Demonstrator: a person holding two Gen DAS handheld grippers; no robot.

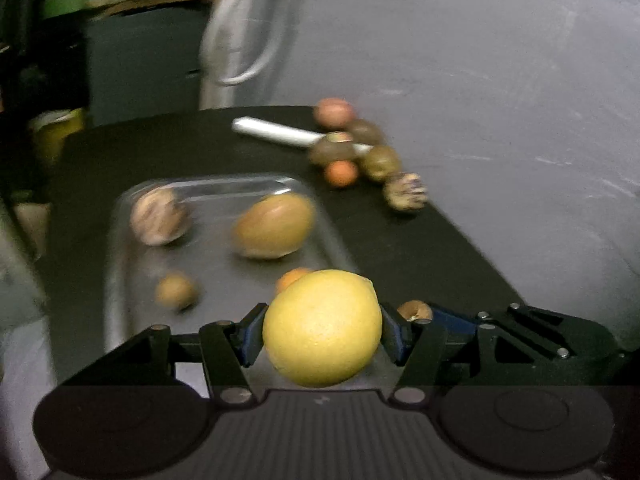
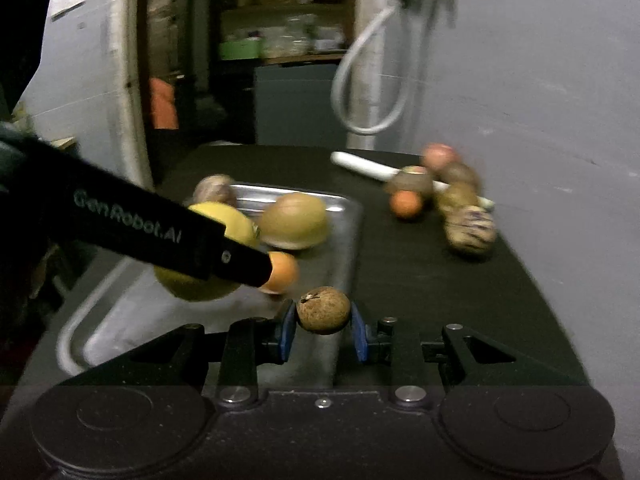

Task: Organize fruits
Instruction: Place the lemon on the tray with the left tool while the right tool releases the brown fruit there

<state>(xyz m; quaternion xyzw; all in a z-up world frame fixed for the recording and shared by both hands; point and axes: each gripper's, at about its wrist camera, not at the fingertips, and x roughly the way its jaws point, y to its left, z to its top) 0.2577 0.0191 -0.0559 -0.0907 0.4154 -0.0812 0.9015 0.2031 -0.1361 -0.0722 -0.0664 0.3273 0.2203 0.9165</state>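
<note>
My left gripper (image 1: 322,330) is shut on a large yellow lemon (image 1: 322,327) and holds it over the near end of a metal tray (image 1: 120,248). The lemon also shows in the right wrist view (image 2: 224,220), partly behind the left gripper's black body (image 2: 160,236). My right gripper (image 2: 323,326) is shut on a small brown round fruit (image 2: 323,310) at the tray's right rim (image 2: 352,240). In the tray lie a big tan fruit (image 1: 274,226), a pale striped fruit (image 1: 158,220), a small brown fruit (image 1: 176,291) and a small orange fruit (image 1: 292,278).
A pile of loose fruits (image 1: 362,152) lies on the black table (image 1: 400,248) at the far right, with a white-handled knife (image 1: 276,130) under it. A grey wall (image 1: 500,100) stands right of the table. A grey hose (image 2: 368,80) hangs behind.
</note>
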